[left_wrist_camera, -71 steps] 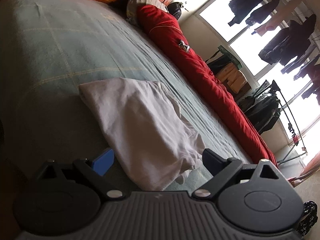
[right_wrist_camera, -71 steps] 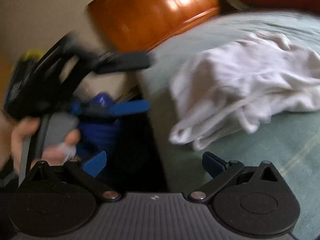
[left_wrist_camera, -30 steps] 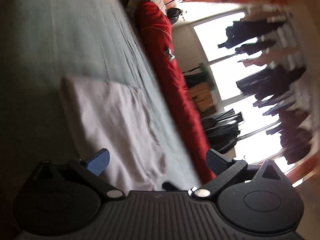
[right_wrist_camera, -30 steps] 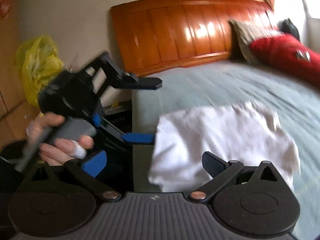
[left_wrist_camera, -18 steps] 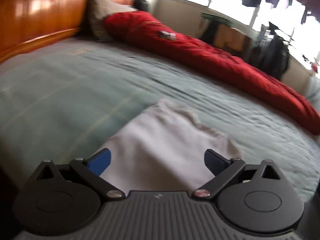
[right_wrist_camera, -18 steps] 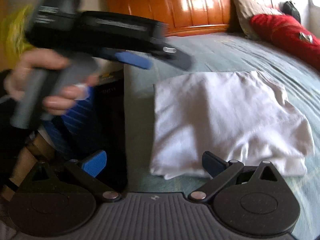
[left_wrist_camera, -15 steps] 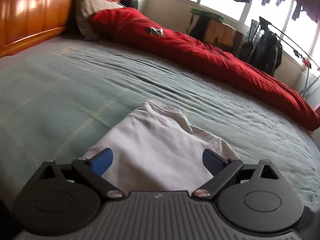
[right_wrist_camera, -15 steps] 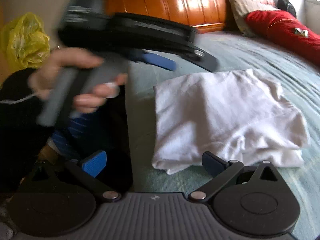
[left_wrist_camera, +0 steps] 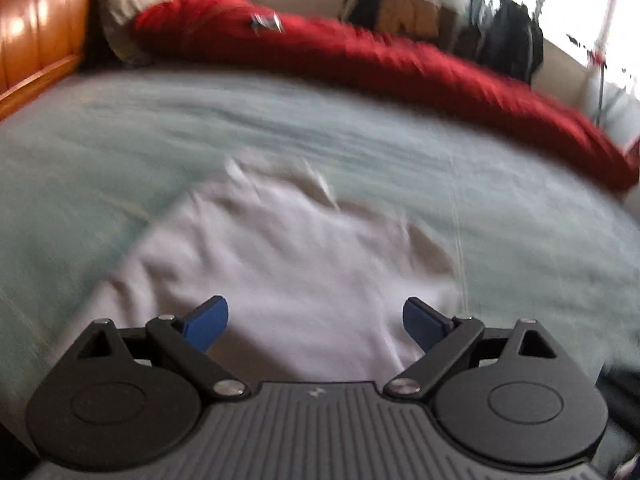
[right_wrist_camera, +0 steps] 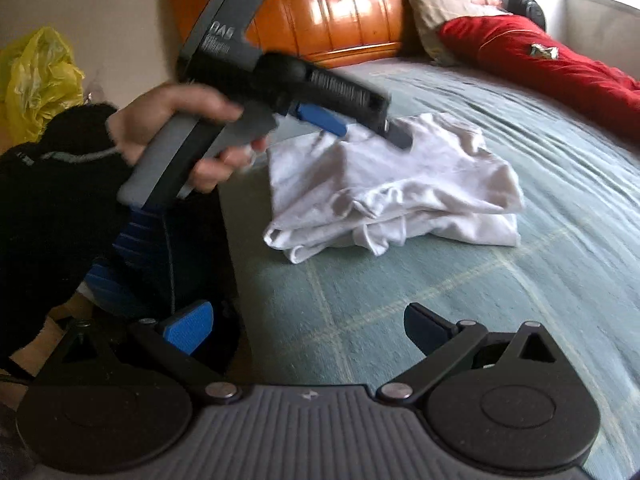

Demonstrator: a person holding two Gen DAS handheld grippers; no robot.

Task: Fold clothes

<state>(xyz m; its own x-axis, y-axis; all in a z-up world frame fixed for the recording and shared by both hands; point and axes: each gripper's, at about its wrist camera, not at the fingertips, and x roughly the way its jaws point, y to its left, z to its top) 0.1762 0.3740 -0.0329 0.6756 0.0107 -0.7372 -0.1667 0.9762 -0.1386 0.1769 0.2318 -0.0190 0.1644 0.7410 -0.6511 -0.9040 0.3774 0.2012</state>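
White garment [left_wrist_camera: 288, 276] nearer, left hand-held gripper [left_wrist_camera: 316, 322] levelled

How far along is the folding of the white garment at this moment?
Done: the white cotton garment lies folded into a rough stacked rectangle on the pale green bedspread. In hand: nothing; left tongs hover open above it, right tongs open, apart. Left: tidying loose edges.
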